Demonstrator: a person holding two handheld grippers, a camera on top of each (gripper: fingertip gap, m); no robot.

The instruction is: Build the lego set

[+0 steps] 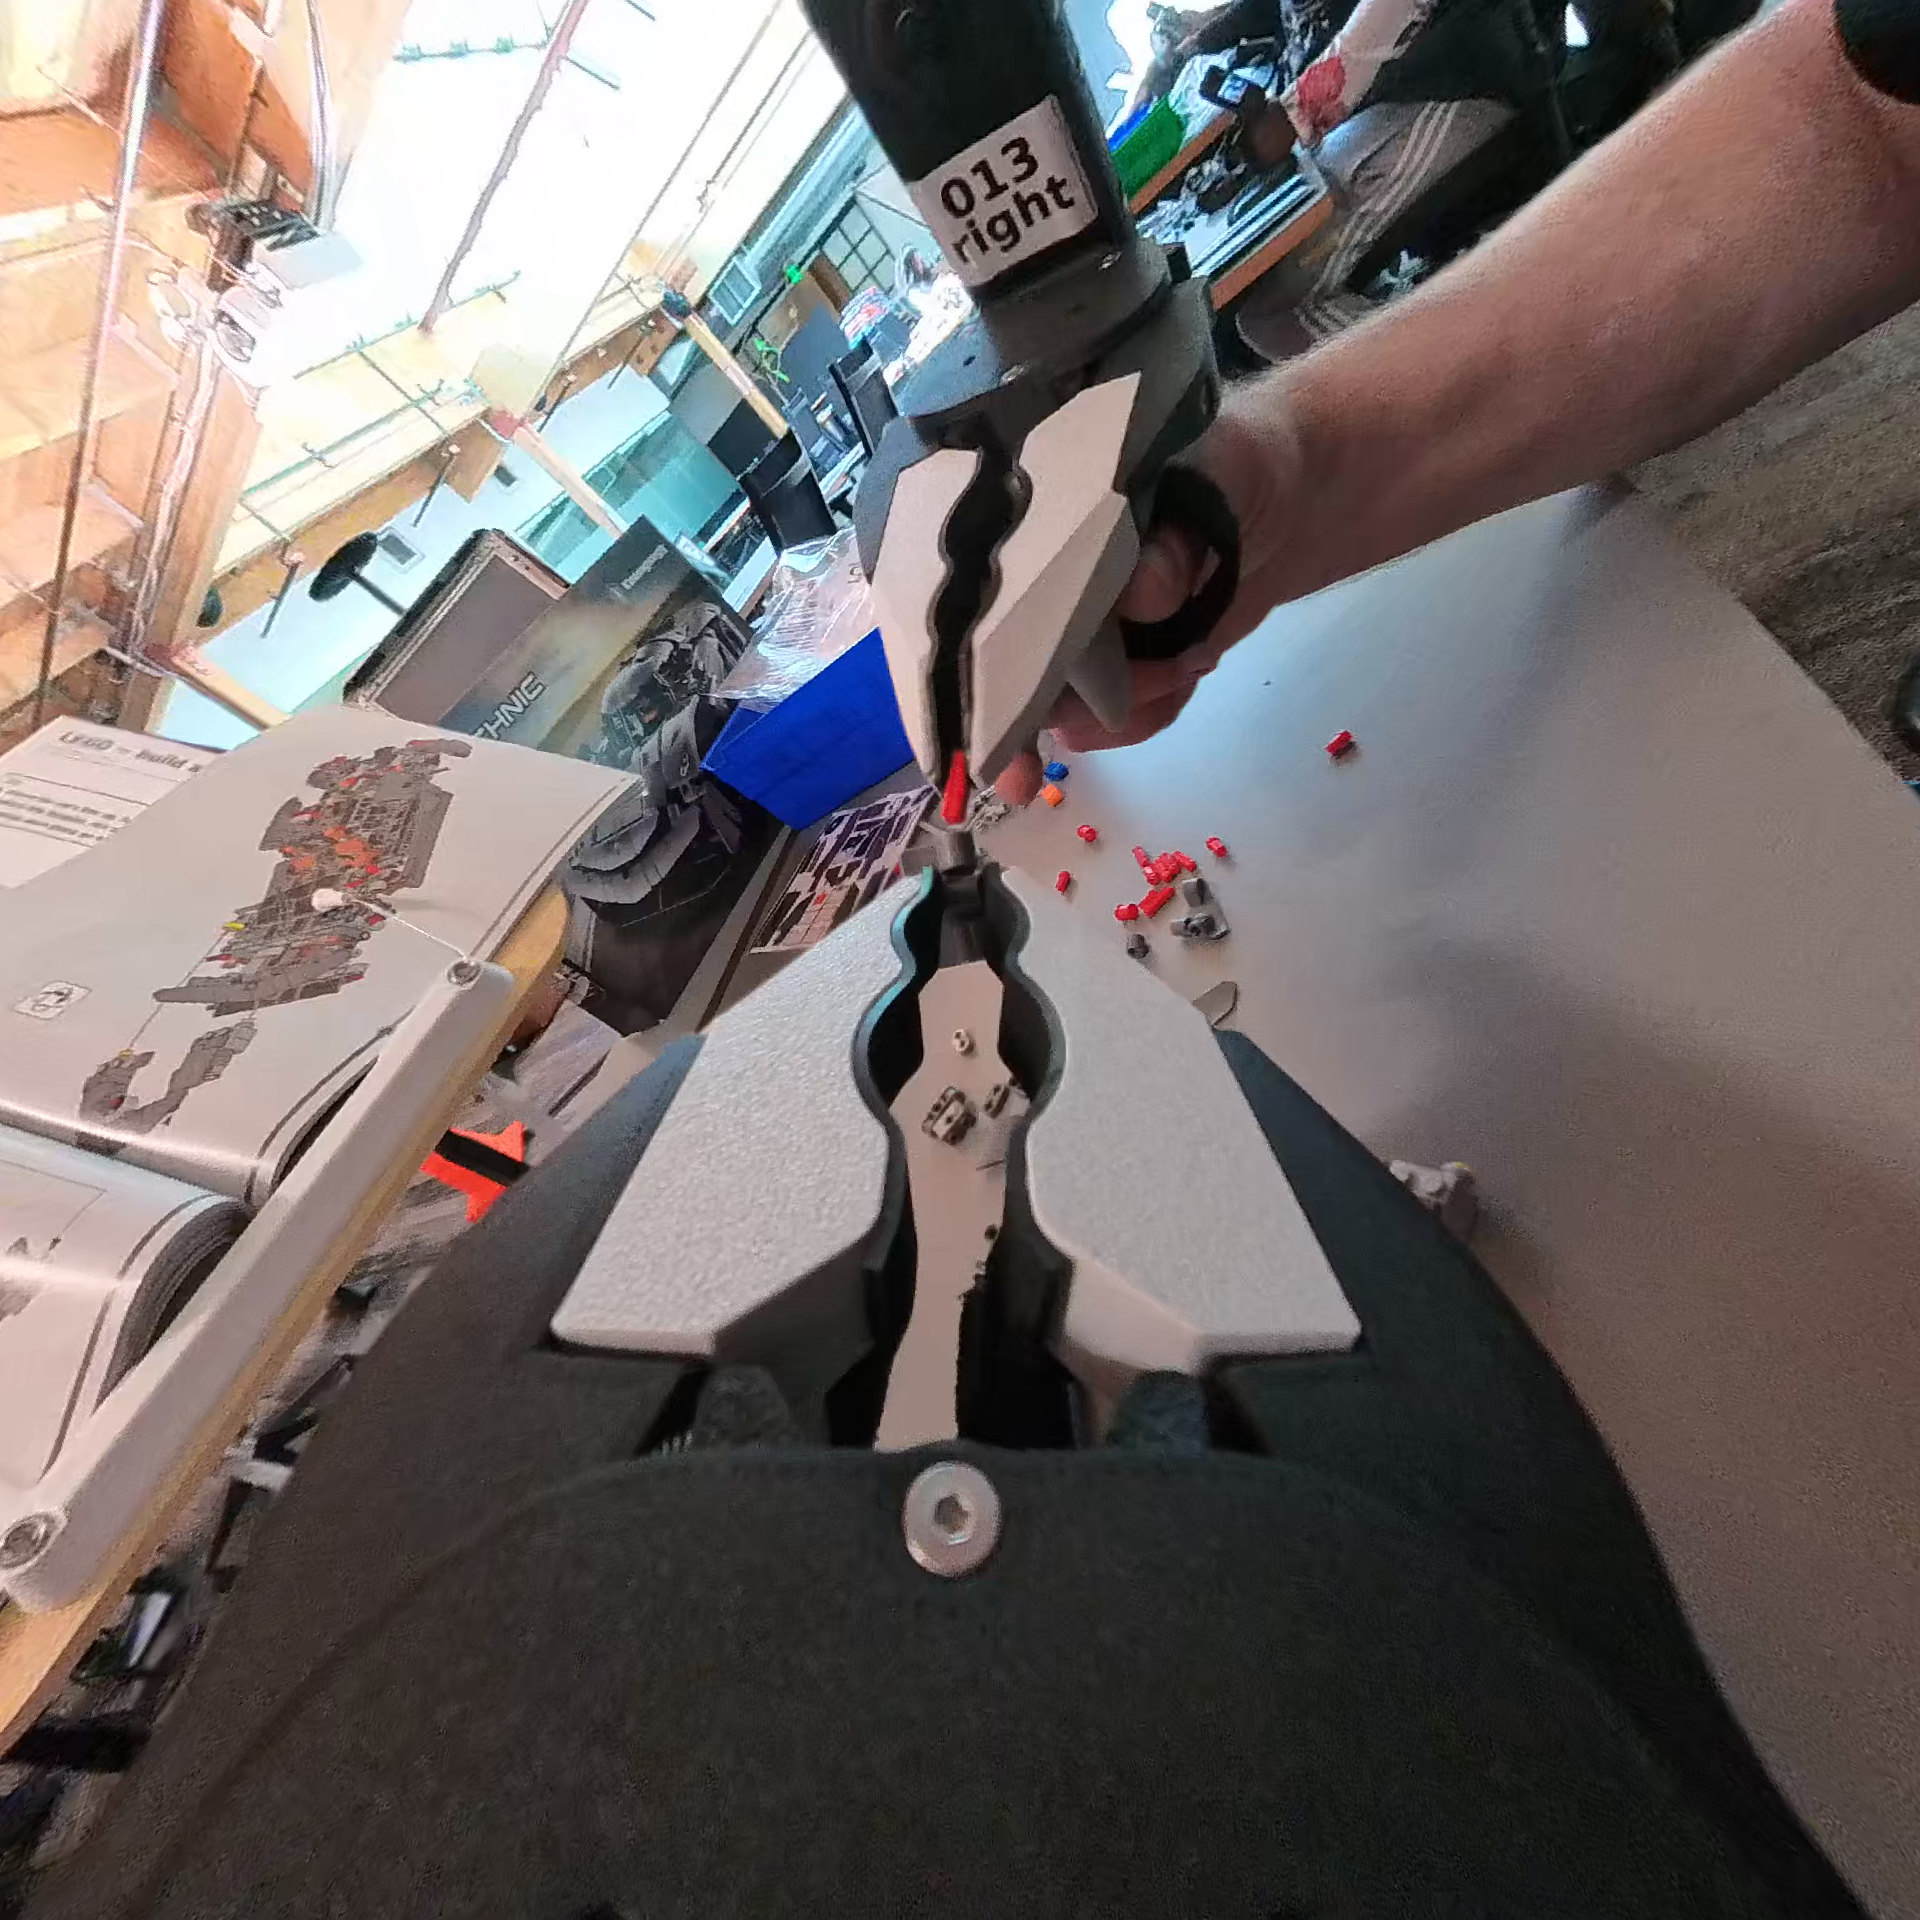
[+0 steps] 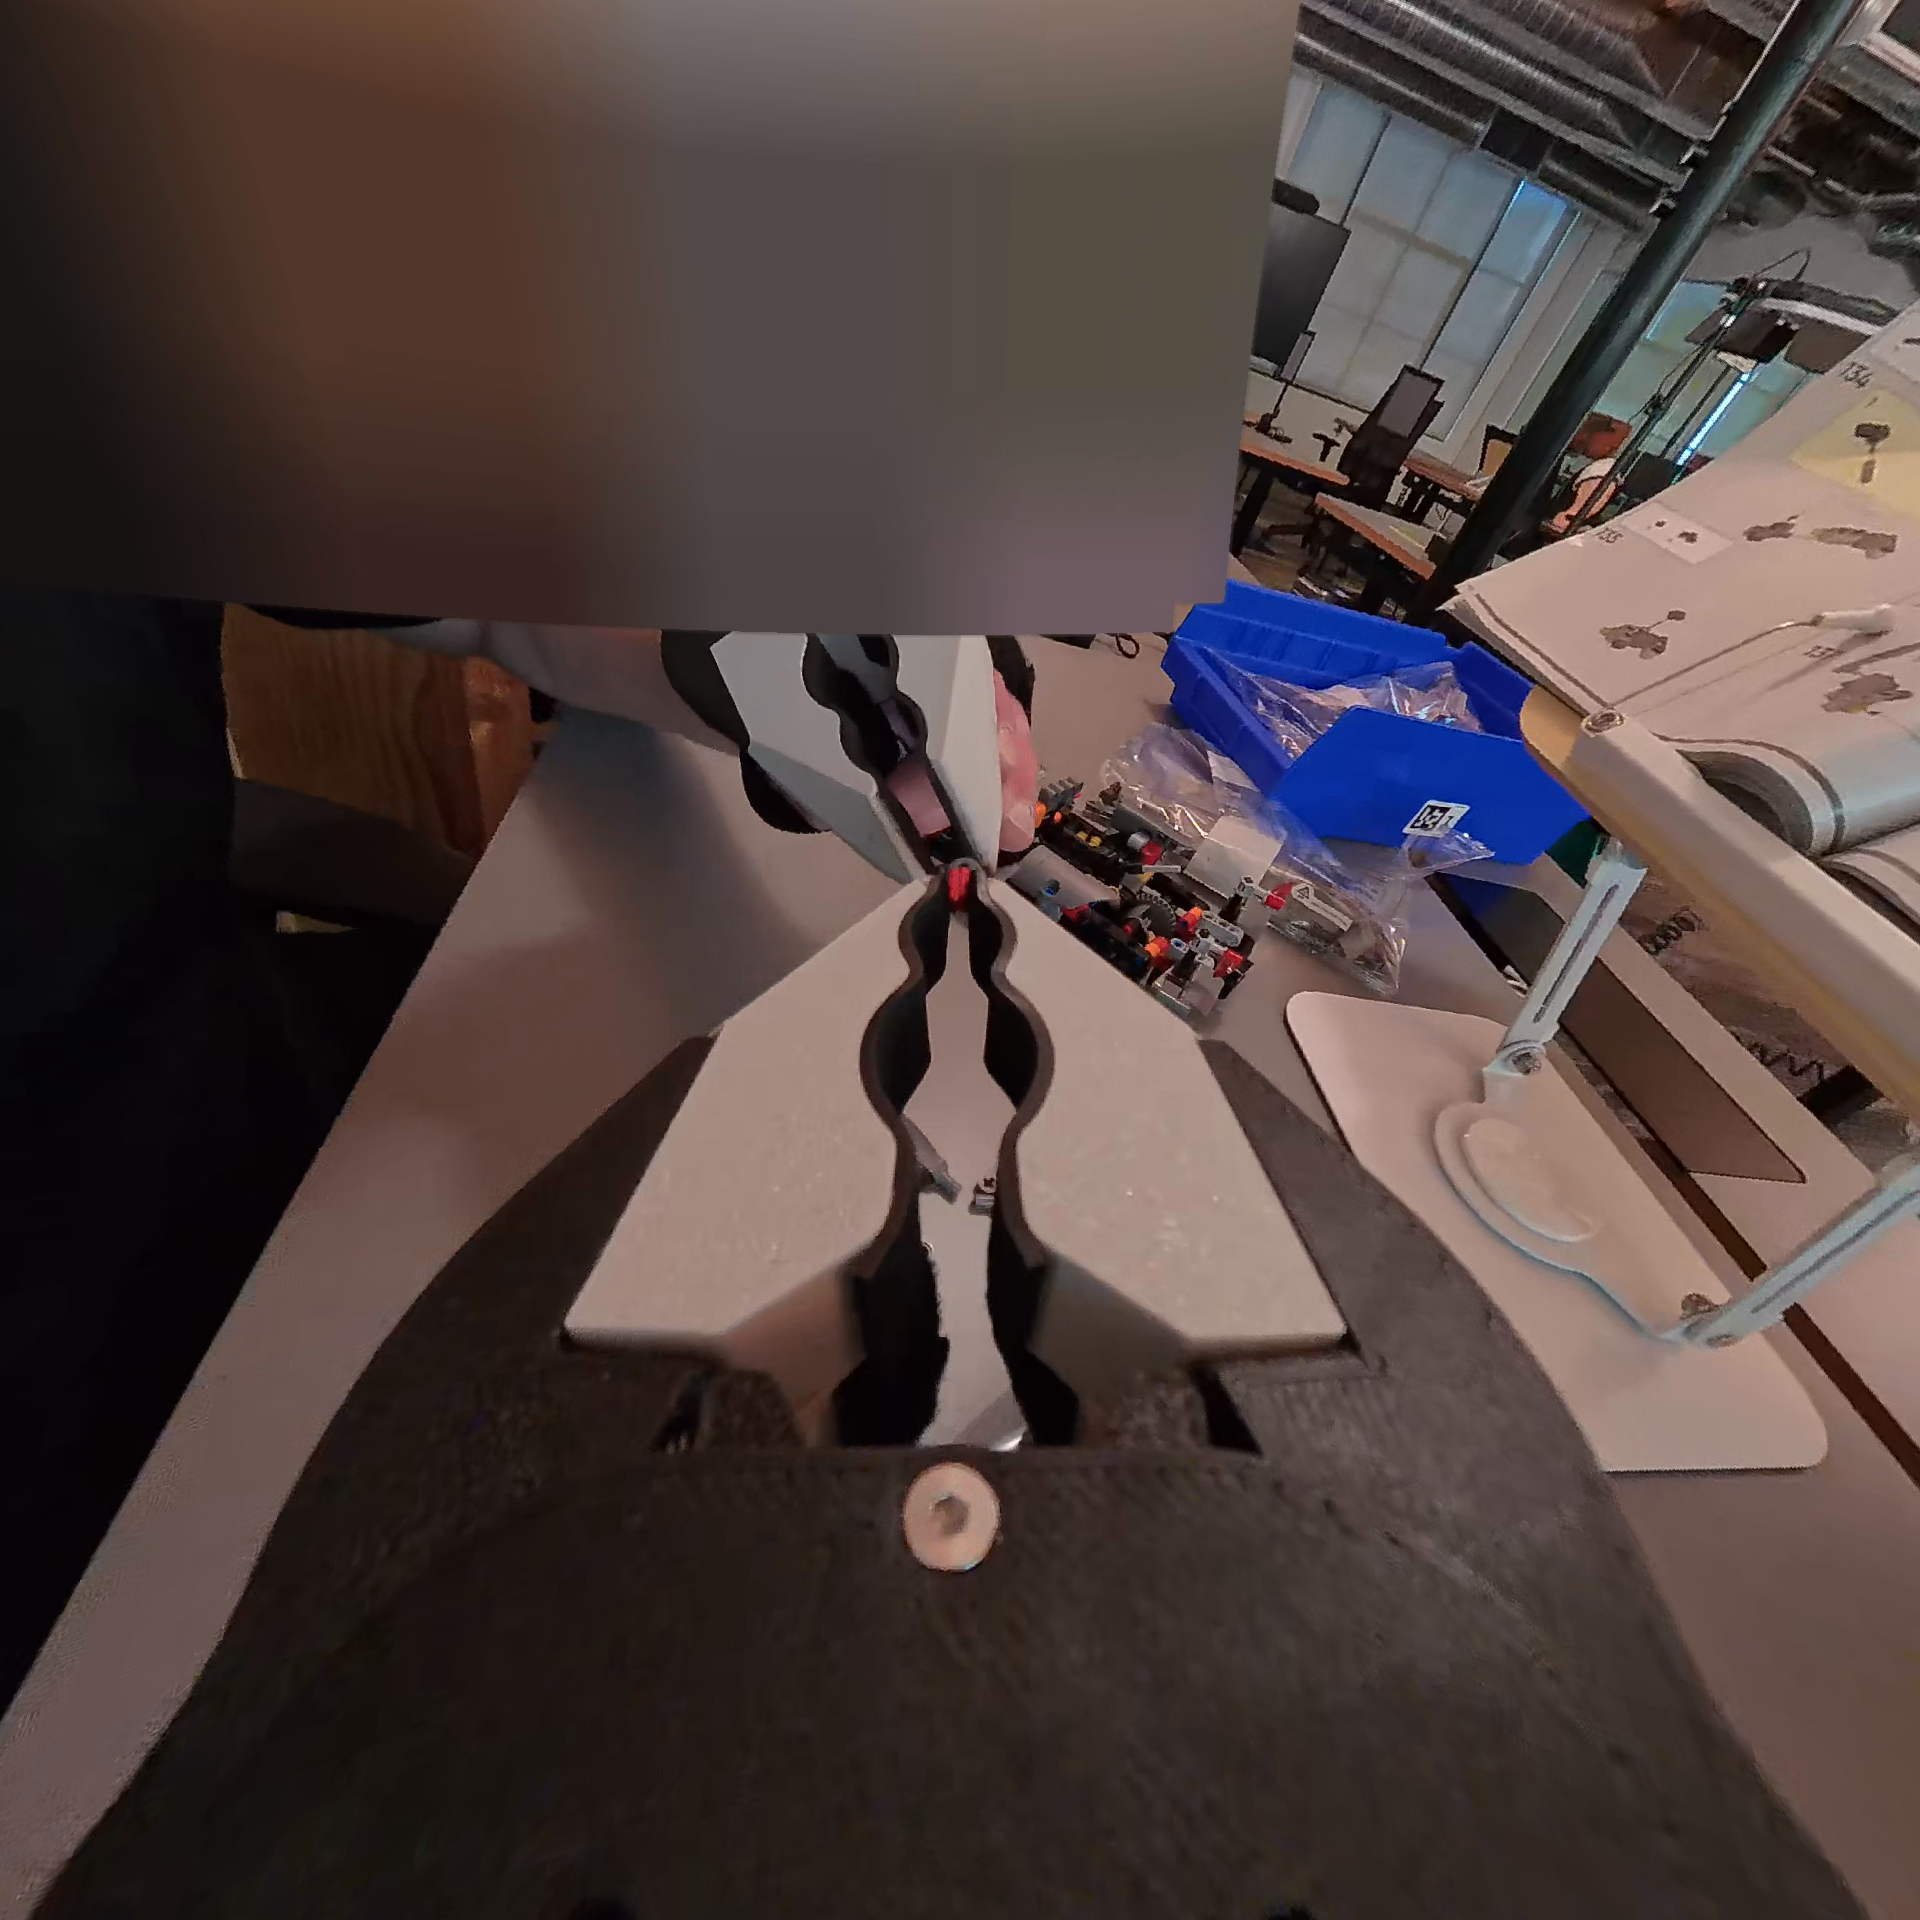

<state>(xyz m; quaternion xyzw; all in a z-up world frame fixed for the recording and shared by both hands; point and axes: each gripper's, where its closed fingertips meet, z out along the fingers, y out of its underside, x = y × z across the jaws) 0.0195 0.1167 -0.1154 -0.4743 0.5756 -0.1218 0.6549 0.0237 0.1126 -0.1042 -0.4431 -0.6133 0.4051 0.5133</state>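
A small grey piece (image 1: 957,854) is clamped at the tips of the left hand-held gripper (image 1: 961,883), its lower end hidden between the fingers. Just beyond, a red pin (image 1: 955,787) is pinched in the nearly closed right hand-held gripper (image 1: 961,753), its long axis pointed down at the grey piece, tip to tip above the worktop (image 1: 1507,935). Farther off, loose red pieces (image 1: 1158,883) are scattered, too small to make out.

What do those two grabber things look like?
Each gripper, left and right, has a black textured body with a silver screw and two pale grey angular jaws lined with wavy black rubber. The right one also has a dark round handle with a white label sticker.
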